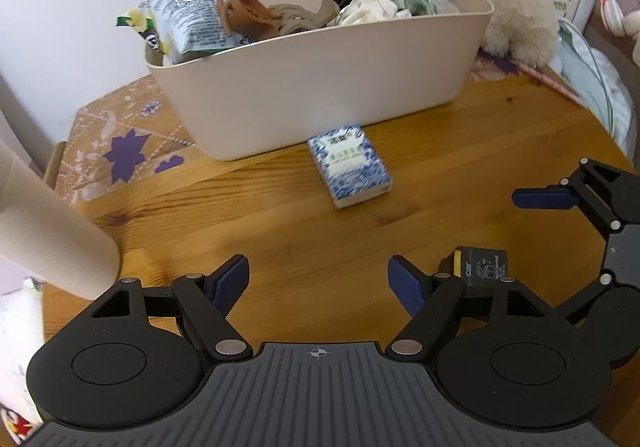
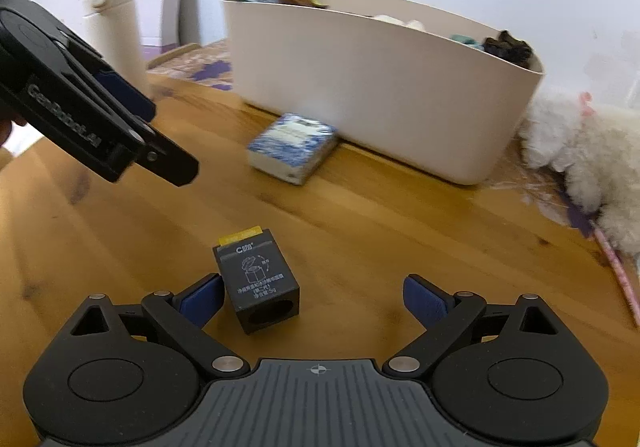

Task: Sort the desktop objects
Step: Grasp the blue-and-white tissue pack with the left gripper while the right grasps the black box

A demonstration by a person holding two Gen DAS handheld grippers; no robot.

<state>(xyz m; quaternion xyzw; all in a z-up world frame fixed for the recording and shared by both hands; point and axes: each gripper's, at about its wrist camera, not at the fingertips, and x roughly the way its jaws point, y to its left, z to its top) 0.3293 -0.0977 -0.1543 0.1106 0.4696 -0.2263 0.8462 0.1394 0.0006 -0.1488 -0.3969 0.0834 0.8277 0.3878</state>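
Observation:
A blue-and-white tissue pack (image 1: pixel 349 164) (image 2: pixel 291 152) lies on the wooden table just in front of the cream storage bin (image 1: pixel 328 87) (image 2: pixel 384 95). A small black box with a yellow tab (image 2: pixel 258 279) (image 1: pixel 482 267) lies nearer. My left gripper (image 1: pixel 318 283) is open over bare wood, short of the tissue pack. My right gripper (image 2: pixel 312 303) is open too, with the black box lying just ahead of its left finger, untouched. The left gripper's body (image 2: pixel 92 123) shows at the left of the right wrist view.
The bin holds a snack bag (image 1: pixel 188 21), brown hair claws (image 1: pixel 256 13) and cloth items (image 1: pixel 380 3). A cream tumbler (image 2: pixel 116 31) (image 1: pixel 48 239) stands at the left. A fluffy white toy (image 1: pixel 516 15) (image 2: pixel 584 163) sits right of the bin. A patterned mat (image 1: pixel 120 143) lies under the bin's left end.

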